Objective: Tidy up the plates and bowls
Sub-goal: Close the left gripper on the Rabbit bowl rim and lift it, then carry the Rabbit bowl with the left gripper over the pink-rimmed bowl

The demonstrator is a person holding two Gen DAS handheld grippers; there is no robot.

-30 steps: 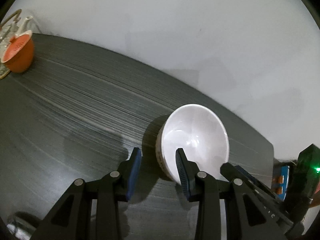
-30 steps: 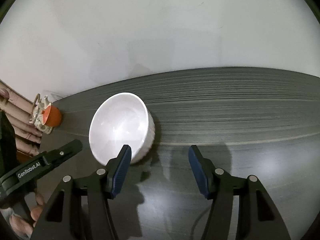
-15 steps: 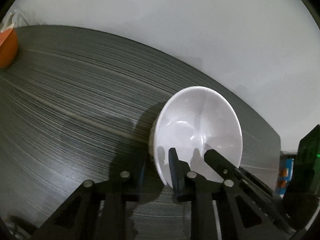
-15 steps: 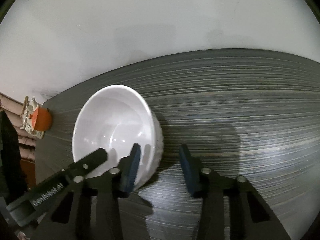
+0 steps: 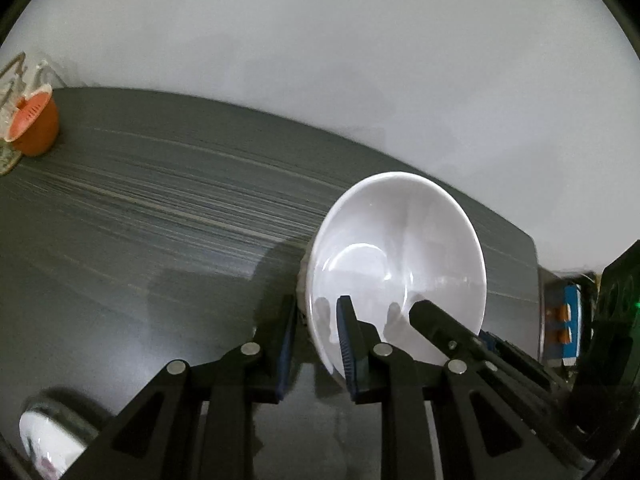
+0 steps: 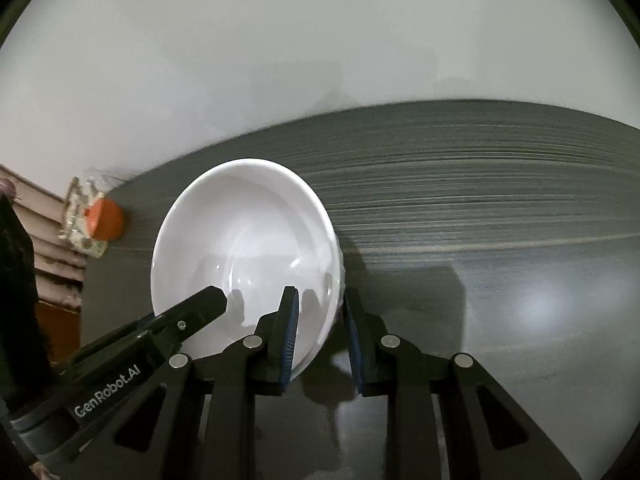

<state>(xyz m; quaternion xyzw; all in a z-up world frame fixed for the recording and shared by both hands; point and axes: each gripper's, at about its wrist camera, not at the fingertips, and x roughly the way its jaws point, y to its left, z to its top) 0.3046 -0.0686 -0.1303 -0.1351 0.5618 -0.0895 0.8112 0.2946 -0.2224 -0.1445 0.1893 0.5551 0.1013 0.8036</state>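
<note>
A white bowl [image 5: 396, 248] sits over the dark grey table [image 5: 160, 220], and both grippers hold its near rim. My left gripper [image 5: 317, 312] is shut on the rim's left part, with one finger inside the bowl and one outside. In the right wrist view the same bowl [image 6: 248, 240] has my right gripper [image 6: 320, 300] on its right rim; its jaws are closing with the bowl wall pinched between the pads. A finger of the other gripper reaches into the bowl in each view. Whether the bowl's base touches the table is hidden.
An orange cup [image 5: 34, 128] stands by a glass holder at the table's far left edge, the same orange cup [image 6: 105, 222] showing in the right view. A white patterned dish [image 5: 44, 440] lies near me at the lower left. A blue and orange object [image 5: 568, 320] sits past the table's right end.
Both grippers went from open beside the bowl to closed on its rim. The bowl now looks larger and closer in both views, and the left view has shifted sideways.
</note>
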